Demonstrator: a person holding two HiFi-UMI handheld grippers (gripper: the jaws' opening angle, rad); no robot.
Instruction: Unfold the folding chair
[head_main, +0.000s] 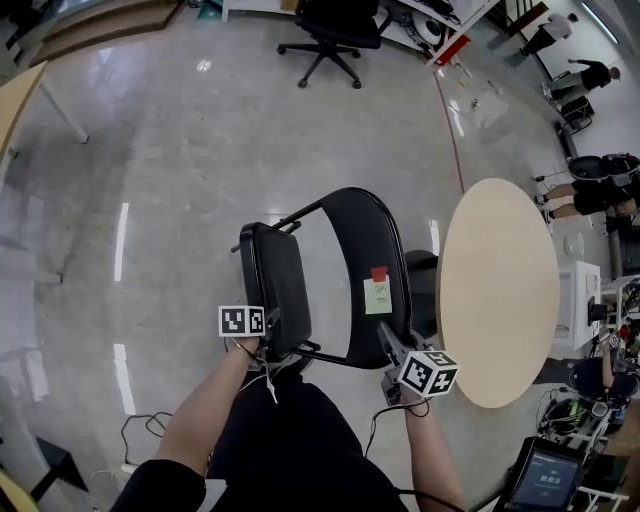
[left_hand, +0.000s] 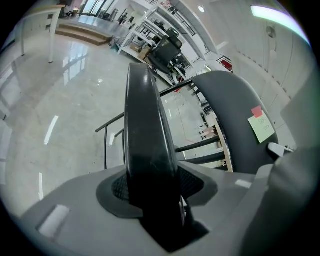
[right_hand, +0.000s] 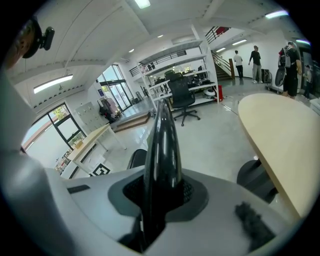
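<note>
Left gripper: jaws clamped on the edge of the seat. Right gripper: jaws pinching the rim of the backrest. Only the head view shows the whole folding chair: on the floor, seat swung away from the backrest, just beside the round table. The left gripper view shows the paper note on the backrest. The right gripper view adds an office chair.

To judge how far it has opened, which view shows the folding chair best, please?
The head view: the folding chair appears whole, seat apart from backrest. The left gripper view shows the seat edge-on with the backrest behind; the right gripper view mainly the backrest's rim.
</note>
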